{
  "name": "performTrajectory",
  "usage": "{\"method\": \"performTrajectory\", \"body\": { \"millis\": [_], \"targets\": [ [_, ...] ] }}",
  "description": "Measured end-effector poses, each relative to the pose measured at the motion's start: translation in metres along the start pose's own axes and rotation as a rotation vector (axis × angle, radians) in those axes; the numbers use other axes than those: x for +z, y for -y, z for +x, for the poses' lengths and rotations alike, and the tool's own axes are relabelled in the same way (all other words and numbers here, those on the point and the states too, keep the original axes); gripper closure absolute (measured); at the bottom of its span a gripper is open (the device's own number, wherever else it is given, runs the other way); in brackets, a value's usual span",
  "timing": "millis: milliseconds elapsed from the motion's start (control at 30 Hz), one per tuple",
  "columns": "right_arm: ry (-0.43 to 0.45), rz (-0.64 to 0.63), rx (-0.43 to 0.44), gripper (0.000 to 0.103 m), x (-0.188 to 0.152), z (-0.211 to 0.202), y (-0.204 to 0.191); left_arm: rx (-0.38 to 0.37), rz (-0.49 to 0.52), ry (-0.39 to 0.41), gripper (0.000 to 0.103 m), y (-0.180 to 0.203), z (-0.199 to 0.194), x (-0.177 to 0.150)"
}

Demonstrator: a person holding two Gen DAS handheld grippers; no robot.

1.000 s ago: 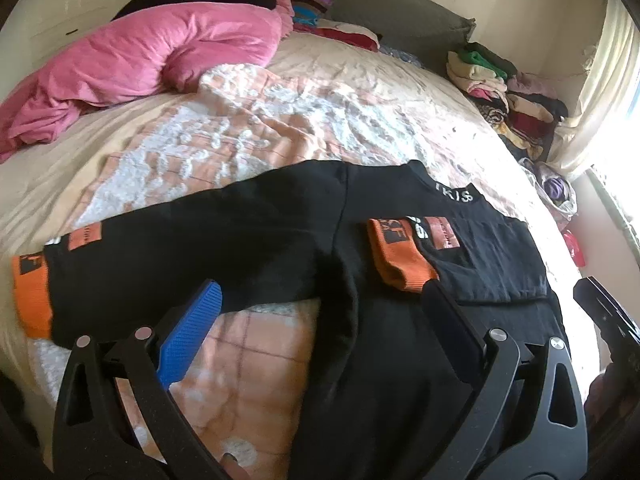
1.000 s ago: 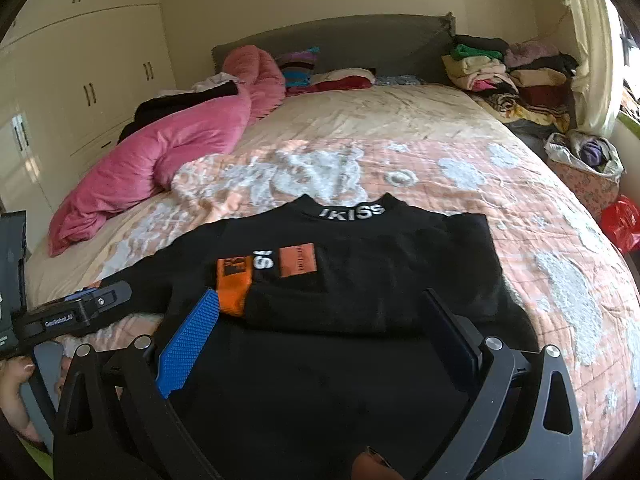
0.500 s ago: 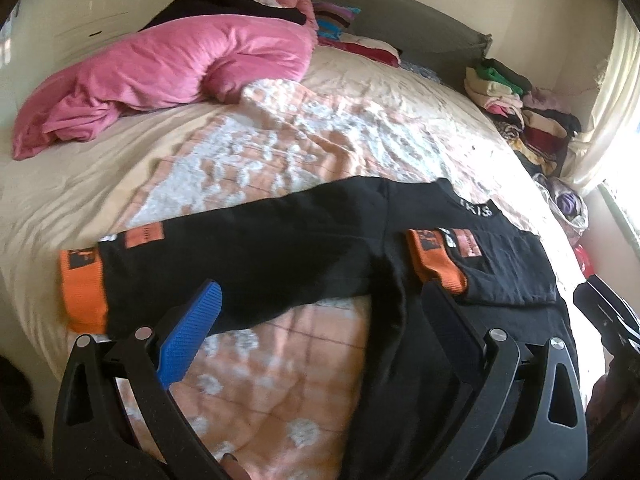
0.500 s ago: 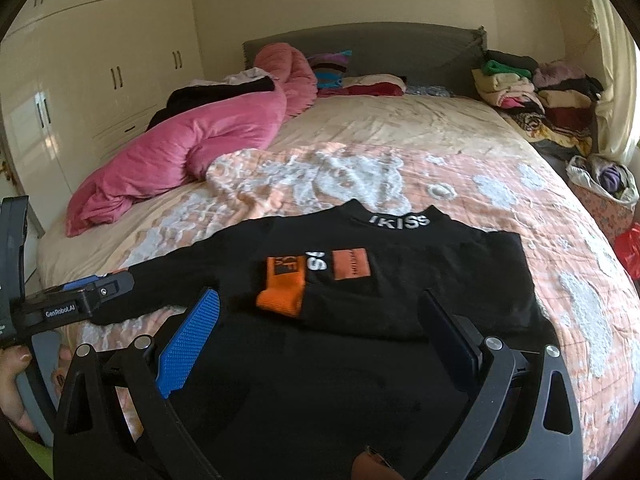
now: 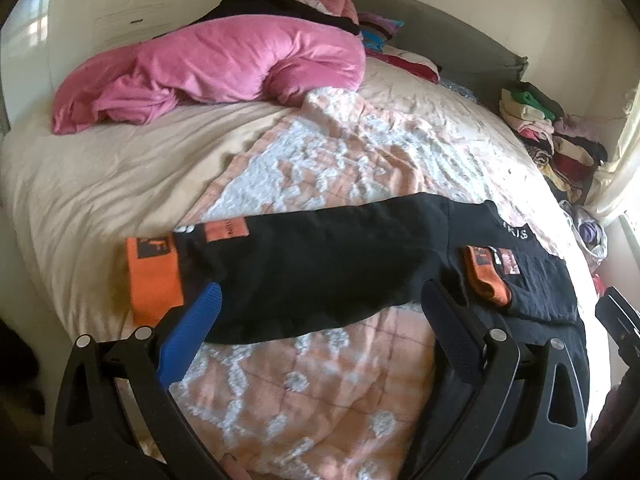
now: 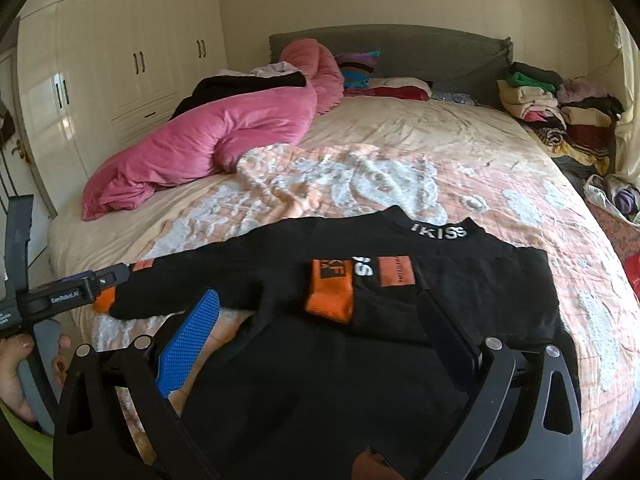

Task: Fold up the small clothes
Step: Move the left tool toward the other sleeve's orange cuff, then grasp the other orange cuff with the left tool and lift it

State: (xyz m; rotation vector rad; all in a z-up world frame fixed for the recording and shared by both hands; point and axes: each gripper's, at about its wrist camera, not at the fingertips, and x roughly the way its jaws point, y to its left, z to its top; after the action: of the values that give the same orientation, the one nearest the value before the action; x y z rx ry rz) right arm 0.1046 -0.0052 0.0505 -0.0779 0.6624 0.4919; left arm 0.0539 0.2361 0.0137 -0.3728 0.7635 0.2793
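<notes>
A black sweatshirt with orange cuffs lies flat on the bed, collar away from me. One sleeve is folded across its chest, with its orange cuff on the front. The other sleeve stretches out to the left, ending in an orange cuff. My left gripper is open and empty, just above that stretched sleeve. My right gripper is open and empty above the sweatshirt's lower body. The left gripper also shows in the right wrist view, near the left cuff.
A pink duvet is bunched at the far left of the bed. Stacks of folded clothes sit at the far right by the headboard. A white wardrobe stands left. The quilt covers the near bed.
The left gripper has moved left along the stretched sleeve toward its orange cuff. The right gripper has drawn back and up a little. Both stay open.
</notes>
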Motion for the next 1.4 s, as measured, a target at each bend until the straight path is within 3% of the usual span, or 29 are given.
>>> {"method": "performTrajectory", "body": {
  "millis": [400, 733, 1100, 1167, 1233, 1400],
  "targets": [
    [-0.023, -0.065, 0.058, 0.004, -0.002, 0.008, -0.04, 0.011, -0.072, -0.02, 0.009, -0.037, -0.002, -0.005],
    [-0.054, -0.12, 0.108, 0.004, -0.011, 0.012, -0.07, 0.012, -0.194, -0.063, 0.009, -0.08, 0.006, -0.015],
    [-0.069, -0.122, 0.1, 0.004, -0.017, 0.013, -0.069, 0.005, -0.265, -0.113, 0.01, -0.105, 0.026, -0.031],
    [-0.07, -0.115, 0.098, 0.004, -0.018, 0.013, -0.066, -0.021, -0.295, -0.098, 0.014, -0.111, 0.028, -0.033],
    [-0.071, -0.106, 0.096, 0.004, -0.019, 0.014, -0.062, -0.054, -0.341, -0.087, 0.034, -0.117, 0.031, -0.035],
    [-0.085, -0.077, 0.087, 0.004, -0.024, 0.019, -0.051, -0.059, -0.39, -0.05, 0.063, -0.126, 0.036, -0.035]
  ]
}}
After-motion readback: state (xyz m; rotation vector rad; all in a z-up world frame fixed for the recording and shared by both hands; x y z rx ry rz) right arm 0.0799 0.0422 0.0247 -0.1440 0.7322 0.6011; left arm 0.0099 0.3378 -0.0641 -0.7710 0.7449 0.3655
